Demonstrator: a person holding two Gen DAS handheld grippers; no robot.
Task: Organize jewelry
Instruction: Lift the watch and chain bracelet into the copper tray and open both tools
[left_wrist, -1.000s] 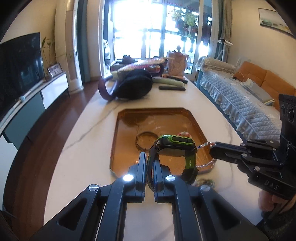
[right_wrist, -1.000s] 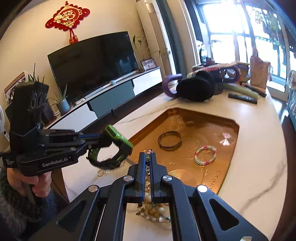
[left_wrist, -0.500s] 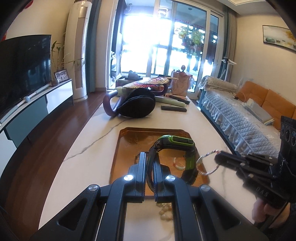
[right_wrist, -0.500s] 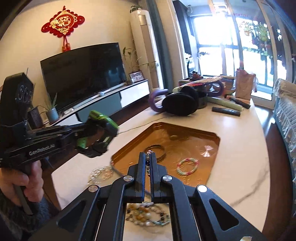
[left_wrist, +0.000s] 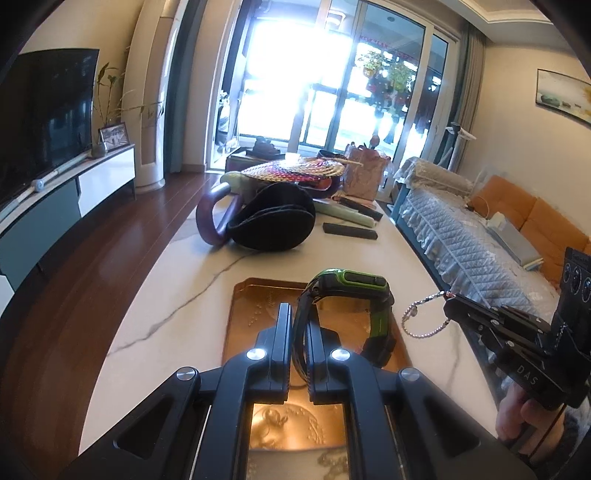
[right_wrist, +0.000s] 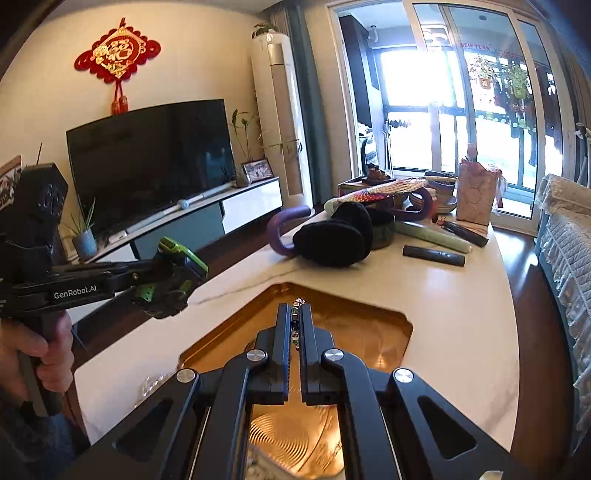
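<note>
Watch (left_wrist: 347, 295) face up, strap crosswise

black earmuffs (left_wrist: 273, 218), remote control (left_wrist: 349, 231), television (right_wrist: 151, 155)

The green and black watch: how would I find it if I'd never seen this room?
Look over the copper tray on the white marble table. Above it, the left gripper pinches the watch by its strap. Unlike the thin beaded chain beside it, it is chunky, with bright green edges.
</note>
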